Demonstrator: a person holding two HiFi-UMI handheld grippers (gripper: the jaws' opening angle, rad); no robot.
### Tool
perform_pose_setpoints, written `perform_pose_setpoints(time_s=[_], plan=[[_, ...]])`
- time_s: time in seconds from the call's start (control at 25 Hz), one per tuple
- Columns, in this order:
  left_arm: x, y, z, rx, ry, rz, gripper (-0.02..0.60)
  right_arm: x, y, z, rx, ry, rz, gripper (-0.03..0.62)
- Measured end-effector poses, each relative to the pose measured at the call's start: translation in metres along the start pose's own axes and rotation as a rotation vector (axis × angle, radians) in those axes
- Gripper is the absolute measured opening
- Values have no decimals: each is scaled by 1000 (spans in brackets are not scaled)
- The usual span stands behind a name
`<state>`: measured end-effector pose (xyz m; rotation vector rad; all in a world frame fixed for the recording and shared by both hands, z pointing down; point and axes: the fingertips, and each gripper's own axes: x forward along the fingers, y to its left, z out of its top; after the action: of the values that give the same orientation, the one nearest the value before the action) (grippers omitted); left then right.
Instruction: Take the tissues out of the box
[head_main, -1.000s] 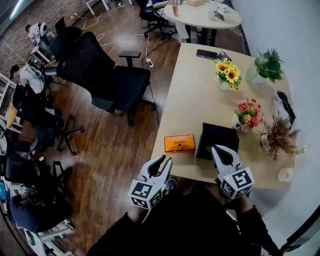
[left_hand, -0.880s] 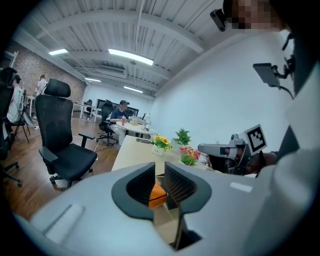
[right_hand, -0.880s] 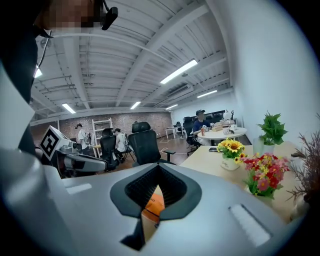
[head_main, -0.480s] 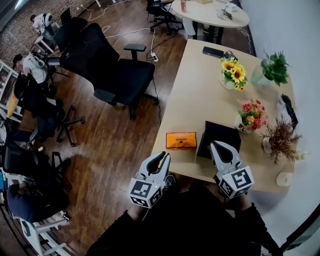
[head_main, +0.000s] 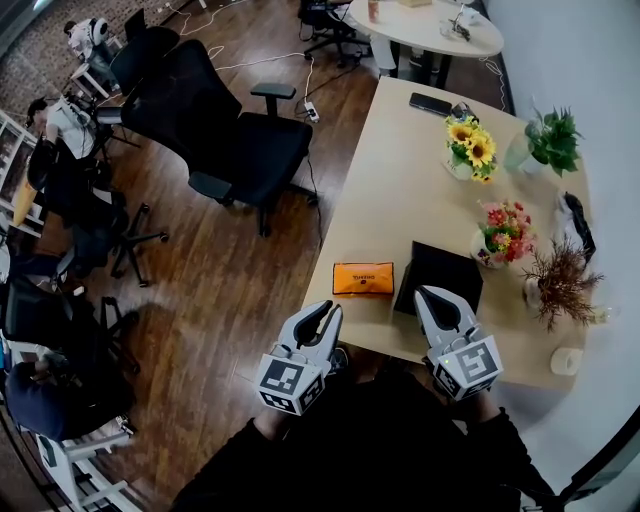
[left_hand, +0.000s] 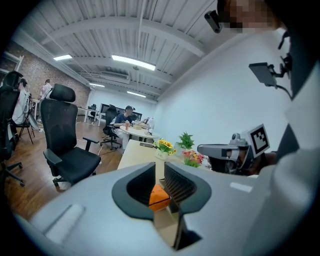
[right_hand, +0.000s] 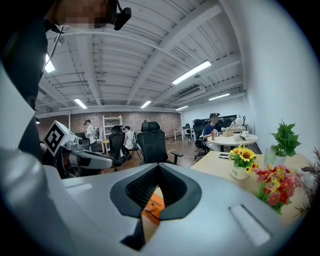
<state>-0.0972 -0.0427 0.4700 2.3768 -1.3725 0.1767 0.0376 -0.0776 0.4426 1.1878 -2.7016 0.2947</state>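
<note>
**Head view.** Orange box (head_main: 363, 278) flat on counter (head_main: 400, 190), near front edge, just left of black tray (head_main: 440, 275). Left claw (head_main: 325, 315) at counter's front-left corner, tips aimed toward box, apart from it. Right claw (head_main: 432, 297) over front edge, tips at tray's near side. Both closed, nothing in either. Marker cube at rear of each. Sunflowers (head_main: 470, 150) farther back on counter, right side. Black chair (head_main: 225, 140) off to the left.

**Left gripper view.** Jaws drawn in to a narrow slit, holding nothing. Box visible through the slit as an orange patch, farther off on counter, untouched. Right claw level at right of picture, cube behind it. Sunflowers well beyond.

**Right gripper view.** Jaws shut, tips meeting, empty. Box showing orange below and beyond the tips, not gripped. Left claw at left side of picture with its cube. Sunflowers and red flowers (right_hand: 272, 187) on counter at right.
</note>
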Motion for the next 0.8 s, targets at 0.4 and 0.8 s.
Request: perform_pose_setpoints(time_s=[0.4, 0.8], plan=[[-1, -1, -4, 18, 21, -12, 37, -3, 4, -3, 5, 17, -13, 0], [-7, 3, -4, 30, 19, -6, 37, 1, 12, -5, -4, 14, 1, 0]])
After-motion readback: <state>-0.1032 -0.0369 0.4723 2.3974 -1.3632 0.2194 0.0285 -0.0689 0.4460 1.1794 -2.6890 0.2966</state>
